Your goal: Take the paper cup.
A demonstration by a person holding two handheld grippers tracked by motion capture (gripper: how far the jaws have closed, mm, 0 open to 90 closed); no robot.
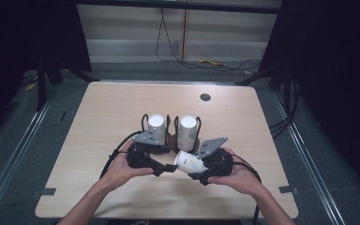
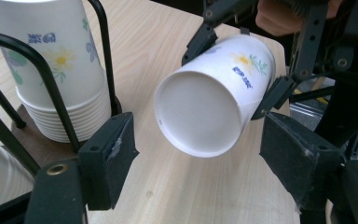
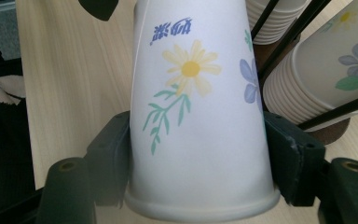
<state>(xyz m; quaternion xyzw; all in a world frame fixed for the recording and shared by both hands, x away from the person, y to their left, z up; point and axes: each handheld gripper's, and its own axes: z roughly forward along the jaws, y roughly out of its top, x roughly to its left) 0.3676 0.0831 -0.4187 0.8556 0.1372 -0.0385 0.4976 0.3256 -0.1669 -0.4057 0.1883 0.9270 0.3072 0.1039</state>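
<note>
A white paper cup with a flower print lies on its side above the table, pinched near its rim by my right gripper. In the right gripper view both pads press the walls of the cup, and the right gripper is shut on it. The cup's closed base points at my left gripper, whose jaws stand either side of it with a gap on both sides, open. In the high view the left gripper faces the cup from the left.
A black wire rack behind the grippers holds two upside-down stacks of cups. One cup stack stands close to my left jaw. The wooden table has a round hole at the back.
</note>
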